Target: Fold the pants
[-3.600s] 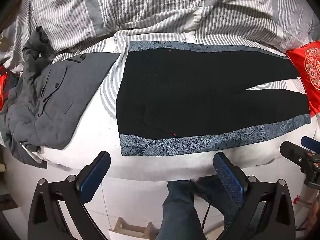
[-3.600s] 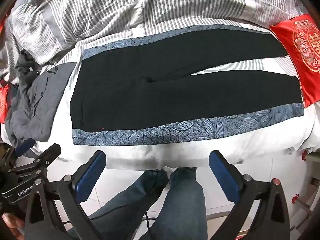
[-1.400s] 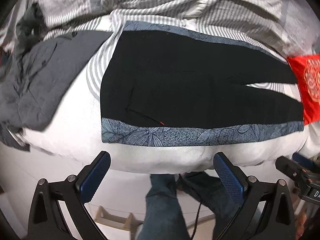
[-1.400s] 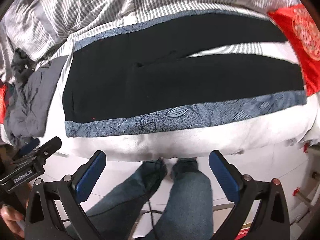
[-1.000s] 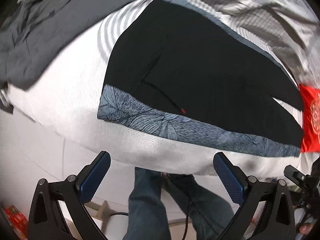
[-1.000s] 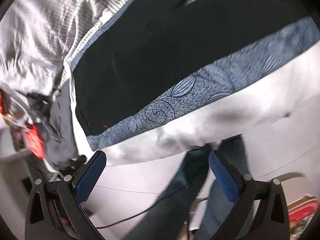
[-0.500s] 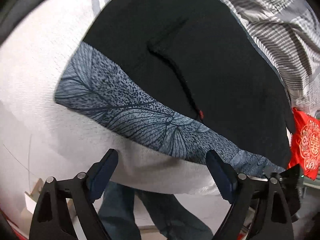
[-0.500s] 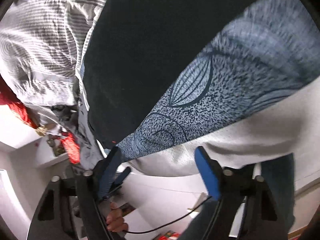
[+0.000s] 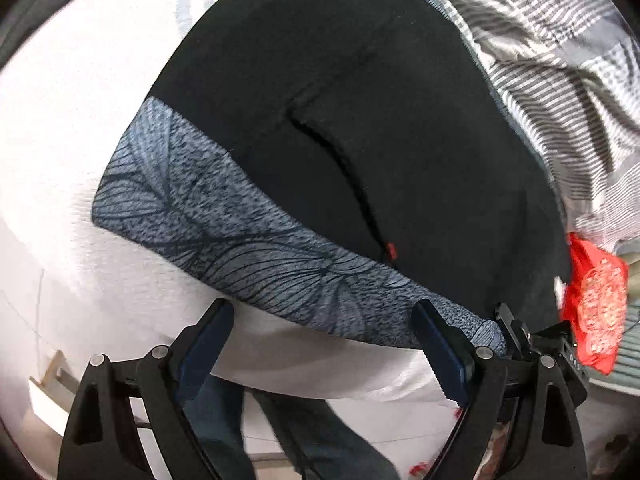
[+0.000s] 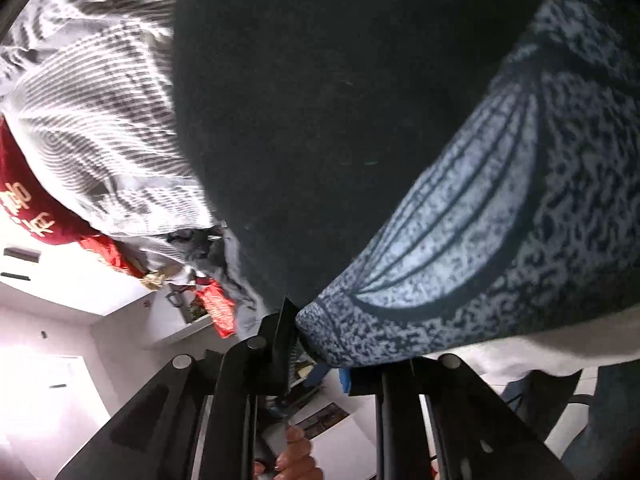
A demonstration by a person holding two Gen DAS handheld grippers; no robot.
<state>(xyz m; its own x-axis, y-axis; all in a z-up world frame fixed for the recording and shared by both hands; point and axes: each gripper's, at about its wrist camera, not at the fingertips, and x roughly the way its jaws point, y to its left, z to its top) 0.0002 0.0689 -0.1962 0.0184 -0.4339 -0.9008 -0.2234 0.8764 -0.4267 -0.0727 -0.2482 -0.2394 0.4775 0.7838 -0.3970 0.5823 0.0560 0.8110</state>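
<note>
The bed [image 9: 60,160] carries the pants [image 9: 360,120] spread flat along its near edge, nothing folded yet, I judge. My left gripper [image 9: 320,344] hangs released before the patterned side stripe [image 9: 240,240]. My right gripper [image 10: 320,356] is closing its jaws on the stripe's corner; every fold remains.

A white-covered bed [image 9: 60,168] with striped bedding [image 9: 560,60] stands on pale floor tiles [image 9: 380,420] beside white walls [image 10: 48,380].
</note>
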